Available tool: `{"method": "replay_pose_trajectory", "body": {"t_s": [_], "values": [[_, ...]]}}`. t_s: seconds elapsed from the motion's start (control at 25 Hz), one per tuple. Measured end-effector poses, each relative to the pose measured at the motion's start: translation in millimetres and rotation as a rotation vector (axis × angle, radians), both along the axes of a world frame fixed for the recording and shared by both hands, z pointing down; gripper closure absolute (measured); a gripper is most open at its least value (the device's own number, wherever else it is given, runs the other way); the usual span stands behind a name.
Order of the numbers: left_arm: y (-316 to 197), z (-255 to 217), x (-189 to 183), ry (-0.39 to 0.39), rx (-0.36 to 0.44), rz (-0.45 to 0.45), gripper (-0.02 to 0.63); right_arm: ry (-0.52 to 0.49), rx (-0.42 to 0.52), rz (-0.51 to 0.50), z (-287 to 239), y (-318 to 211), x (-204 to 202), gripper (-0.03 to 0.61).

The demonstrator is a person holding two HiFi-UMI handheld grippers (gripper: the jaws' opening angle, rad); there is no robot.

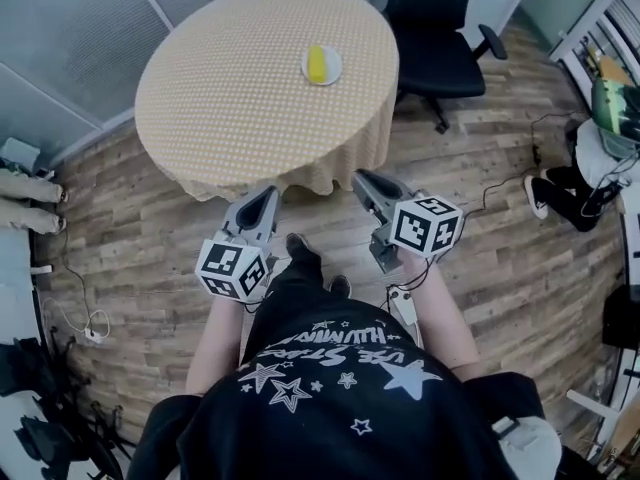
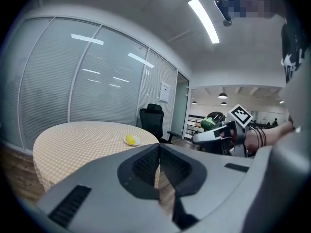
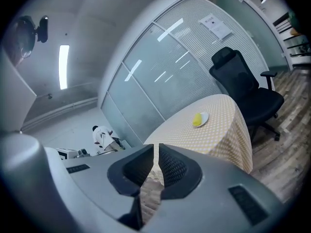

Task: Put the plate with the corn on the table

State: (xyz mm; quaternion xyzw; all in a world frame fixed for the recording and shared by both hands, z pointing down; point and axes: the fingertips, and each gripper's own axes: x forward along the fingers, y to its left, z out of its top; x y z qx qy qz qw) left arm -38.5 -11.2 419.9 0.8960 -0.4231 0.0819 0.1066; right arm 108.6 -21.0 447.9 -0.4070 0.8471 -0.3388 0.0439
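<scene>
A small white plate (image 1: 322,65) with a yellow corn cob (image 1: 317,63) lies on the round table (image 1: 230,98) covered in a beige dotted cloth, toward its far right side. The plate also shows in the left gripper view (image 2: 131,141) and the right gripper view (image 3: 199,119). My left gripper (image 1: 268,193) and right gripper (image 1: 360,178) hang side by side in front of the table's near edge, well short of the plate. Both are shut with nothing between the jaws.
A black office chair (image 1: 435,38) stands behind the table at the right. Cables (image 1: 75,308) and gear lie on the wooden floor at the left. A person (image 1: 585,178) sits at the far right. Glass walls (image 2: 82,96) stand behind the table.
</scene>
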Motion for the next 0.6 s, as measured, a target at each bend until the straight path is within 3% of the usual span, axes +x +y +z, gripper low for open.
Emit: {"method": "replay_pose_trajectory", "body": {"t_s": [0.6], "values": [[20, -19, -12, 0.013, 0.039, 0.004, 0.607, 0.044, 0.074, -0.024, -20, 7, -28, 0.531]]}}
